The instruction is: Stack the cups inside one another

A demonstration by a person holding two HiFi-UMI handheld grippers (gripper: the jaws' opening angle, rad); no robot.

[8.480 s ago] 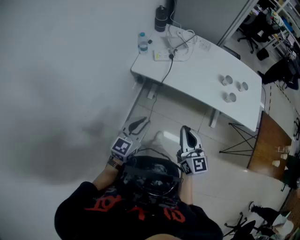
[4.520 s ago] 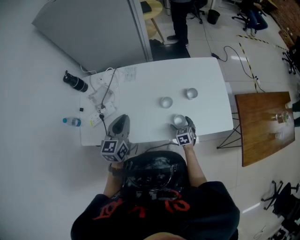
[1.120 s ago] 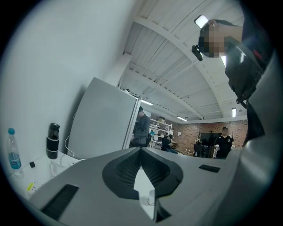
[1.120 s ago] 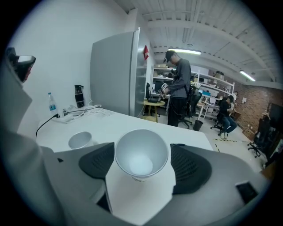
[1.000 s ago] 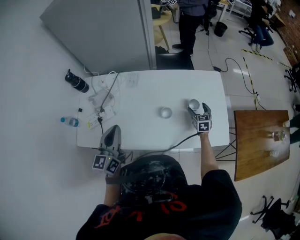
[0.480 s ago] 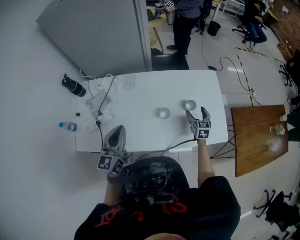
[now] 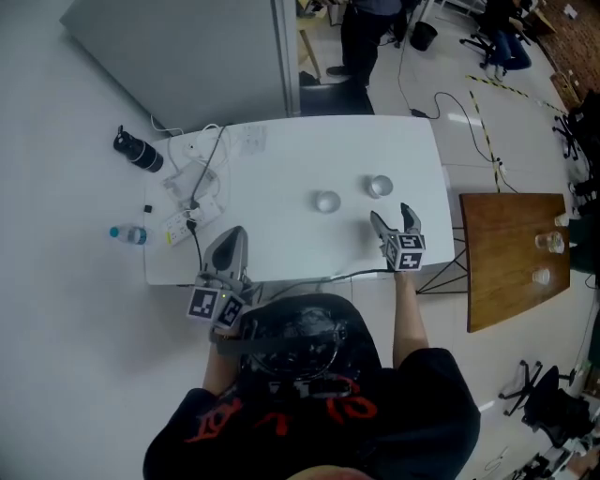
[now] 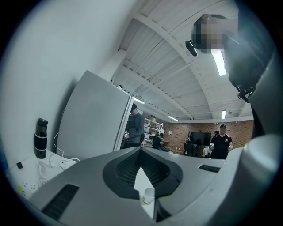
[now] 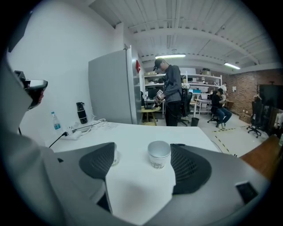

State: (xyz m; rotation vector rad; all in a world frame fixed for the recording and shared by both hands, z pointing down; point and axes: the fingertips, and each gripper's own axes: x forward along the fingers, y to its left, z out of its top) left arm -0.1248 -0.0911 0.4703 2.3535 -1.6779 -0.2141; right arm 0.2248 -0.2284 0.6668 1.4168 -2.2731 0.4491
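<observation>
Two cup spots show on the white table point(image 7: 281, 169): a single cup point(image 7: 326, 202) near the middle and a cup point(image 7: 379, 187) to its right. My right gripper point(image 7: 390, 216) hangs just in front of the right-hand cup, open and with nothing between its pads. In the right gripper view that cup point(image 9: 158, 153) stands upright beyond the open gripper point(image 9: 141, 150), and the other cup point(image 9: 114, 157) is half hidden behind the left jaw. My left gripper point(image 7: 234, 234) rests shut at the table's near left edge. In its own view, one cup point(image 8: 148, 195) shows through the slit behind the shut gripper point(image 8: 141, 150).
A black bottle point(image 7: 132, 150), a water bottle point(image 7: 127, 234) and a power strip with cables point(image 7: 192, 202) lie at the table's left end. A grey partition point(image 7: 187, 56) stands behind it. A wooden table point(image 7: 511, 253) with glasses is at the right. A person point(image 7: 361, 28) stands beyond.
My right gripper has drawn back from the right-hand cup towards the table's near edge and risen a little, jaws still open. The left gripper has hardly moved.
</observation>
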